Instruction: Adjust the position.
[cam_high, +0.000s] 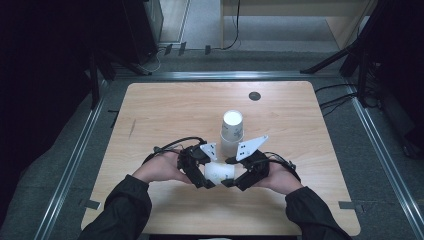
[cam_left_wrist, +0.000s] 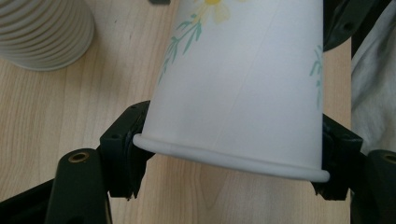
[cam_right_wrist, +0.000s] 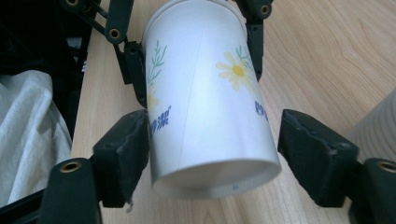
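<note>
A white paper cup (cam_high: 219, 172) printed with daisies lies on its side just above the table, held between my two grippers. My left gripper (cam_high: 207, 176) is shut on the cup (cam_left_wrist: 243, 84) at its rolled rim, both pads (cam_left_wrist: 125, 151) pressing the wall. My right gripper (cam_high: 233, 176) straddles the base end of the cup (cam_right_wrist: 205, 107). Its left pad (cam_right_wrist: 128, 144) touches the cup, while its right pad (cam_right_wrist: 310, 144) stands a little off it, so this gripper (cam_right_wrist: 217, 154) is open.
A stack of upturned paper cups (cam_high: 231, 131) stands just beyond the grippers, and its ribbed side (cam_left_wrist: 44, 32) is close by. A small black disc (cam_high: 254, 96) lies near the far edge of the wooden table (cam_high: 170, 110). Dark stands flank the table.
</note>
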